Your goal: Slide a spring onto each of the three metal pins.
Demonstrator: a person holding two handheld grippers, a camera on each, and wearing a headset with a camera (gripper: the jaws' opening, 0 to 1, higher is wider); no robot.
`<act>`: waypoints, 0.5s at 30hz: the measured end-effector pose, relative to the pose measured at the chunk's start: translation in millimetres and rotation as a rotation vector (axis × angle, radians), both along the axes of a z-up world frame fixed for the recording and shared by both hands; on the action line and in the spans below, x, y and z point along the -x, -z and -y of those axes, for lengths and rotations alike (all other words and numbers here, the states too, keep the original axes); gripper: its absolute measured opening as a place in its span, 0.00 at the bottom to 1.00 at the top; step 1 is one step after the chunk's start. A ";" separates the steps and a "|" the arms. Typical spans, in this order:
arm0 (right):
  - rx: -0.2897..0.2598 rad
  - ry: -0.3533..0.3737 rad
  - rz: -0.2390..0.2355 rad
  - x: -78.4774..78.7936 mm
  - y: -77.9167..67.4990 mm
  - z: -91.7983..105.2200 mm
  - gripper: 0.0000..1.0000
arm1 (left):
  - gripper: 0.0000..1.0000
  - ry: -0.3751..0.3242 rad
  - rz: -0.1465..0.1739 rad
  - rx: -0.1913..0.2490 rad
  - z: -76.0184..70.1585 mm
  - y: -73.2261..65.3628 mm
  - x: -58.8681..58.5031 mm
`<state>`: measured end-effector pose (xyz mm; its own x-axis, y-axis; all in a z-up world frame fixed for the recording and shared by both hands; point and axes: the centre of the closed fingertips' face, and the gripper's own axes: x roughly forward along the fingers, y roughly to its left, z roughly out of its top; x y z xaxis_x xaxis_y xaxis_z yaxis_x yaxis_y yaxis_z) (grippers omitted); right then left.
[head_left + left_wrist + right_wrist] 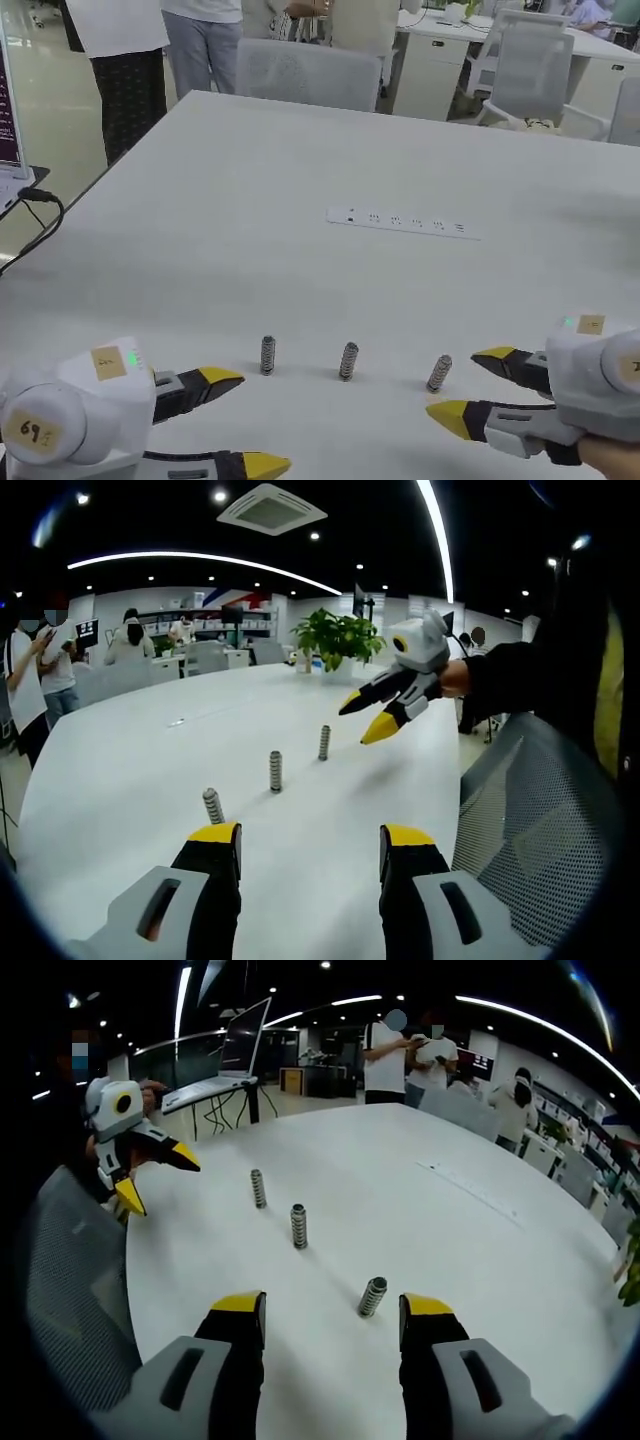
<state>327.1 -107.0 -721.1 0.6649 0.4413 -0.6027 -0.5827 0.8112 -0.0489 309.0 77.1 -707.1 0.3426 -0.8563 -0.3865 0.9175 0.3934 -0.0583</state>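
Head view, power strip (403, 222) beyond springs (348, 361), chair (308, 72) behind table (250, 170)

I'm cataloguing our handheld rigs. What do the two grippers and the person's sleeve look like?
Both have white rounded housings, dark jaws with yellow tips, a tan sticker and a small green light. The left gripper also carries a second tan label handwritten 69. The arm behind the right gripper wears a black sleeve.

White table (200, 200), power strip (402, 222), grey chair (305, 75), potted plant (338, 640), laptop (247, 1032)
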 end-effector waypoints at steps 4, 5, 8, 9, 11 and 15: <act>-0.002 0.004 -0.003 4.6 0.7 0.7 0.52 | 0.51 0.001 -0.002 0.000 0.0 0.2 0.3; -0.002 0.005 -0.003 5.3 0.9 1.0 0.52 | 0.51 0.001 -0.002 0.000 0.1 0.2 0.4; -0.005 0.010 -0.005 8.4 1.0 2.5 0.52 | 0.51 0.002 -0.002 0.000 0.7 0.2 0.6; -0.005 0.011 -0.005 8.7 1.1 2.7 0.52 | 0.51 0.002 -0.002 0.000 0.8 0.2 0.6; -0.006 0.013 -0.006 10.9 1.4 3.8 0.51 | 0.51 0.002 -0.002 0.000 1.1 0.1 0.8; -0.009 0.016 -0.007 15.5 1.6 3.9 0.51 | 0.51 0.002 -0.002 0.002 1.2 -0.4 1.3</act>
